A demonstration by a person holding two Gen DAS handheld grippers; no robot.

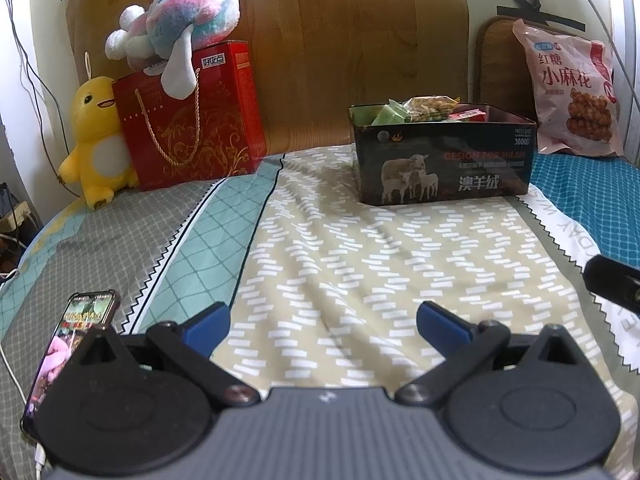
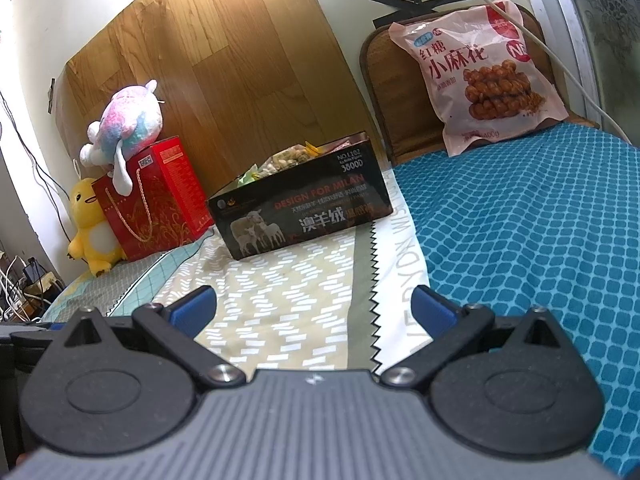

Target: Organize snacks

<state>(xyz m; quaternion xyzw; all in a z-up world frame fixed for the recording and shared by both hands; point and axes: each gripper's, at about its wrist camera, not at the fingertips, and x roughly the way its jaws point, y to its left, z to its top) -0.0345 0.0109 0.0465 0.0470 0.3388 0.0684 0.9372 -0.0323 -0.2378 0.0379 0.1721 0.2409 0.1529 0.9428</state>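
Note:
A black box with sheep pictures stands on the bed, filled with several snack packets. It also shows in the right wrist view. A large pink snack bag leans upright at the back right, also in the right wrist view. My left gripper is open and empty, low over the bedsheet, well short of the box. My right gripper is open and empty, also short of the box.
A red gift bag with a pastel plush on top and a yellow duck plush stand at the back left. A phone lies on the bed beside my left gripper. A blue mat covers the right side.

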